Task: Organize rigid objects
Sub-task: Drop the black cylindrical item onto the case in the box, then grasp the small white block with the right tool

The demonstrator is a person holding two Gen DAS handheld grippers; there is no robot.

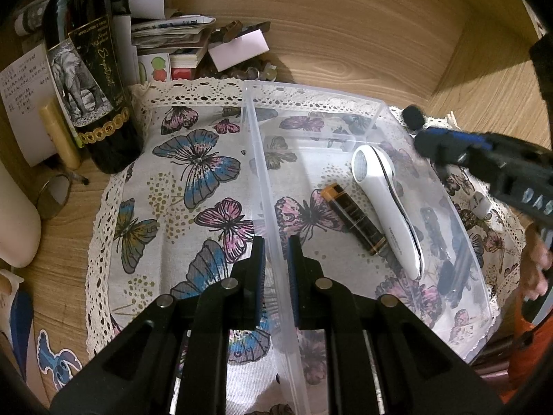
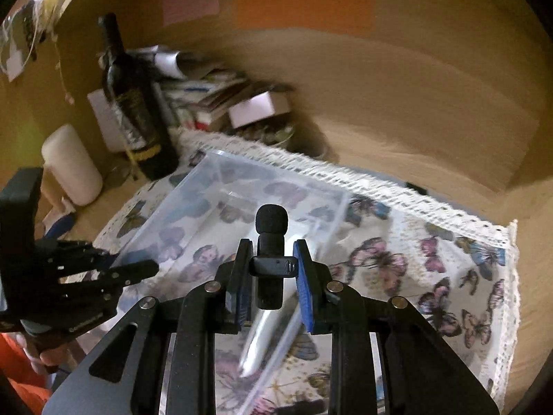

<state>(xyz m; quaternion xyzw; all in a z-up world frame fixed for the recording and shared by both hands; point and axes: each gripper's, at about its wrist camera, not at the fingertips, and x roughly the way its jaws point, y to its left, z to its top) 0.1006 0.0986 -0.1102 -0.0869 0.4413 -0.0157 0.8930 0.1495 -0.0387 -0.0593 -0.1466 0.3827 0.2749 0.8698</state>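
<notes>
A clear plastic bin (image 1: 345, 100) sits on a butterfly cloth. Inside lie a white handheld device (image 1: 387, 207) and a black-and-orange battery (image 1: 354, 223). My left gripper (image 1: 276, 252) straddles the bin's left wall, its jaws close either side of it. My right gripper (image 2: 273, 259) is shut on a small black microphone (image 2: 271, 242) with a foam tip, held above the bin (image 2: 221, 180). In the left wrist view the right gripper (image 1: 432, 138) hovers over the bin's far right corner with the microphone's foam tip (image 1: 413, 116) showing.
A dark wine bottle (image 1: 93, 79) stands at the cloth's far left, with a stack of papers and cards (image 1: 172, 34) behind it. A white cylinder (image 2: 72, 166) and a small round mirror (image 1: 55, 193) stand left of the cloth. A wooden wall rises behind.
</notes>
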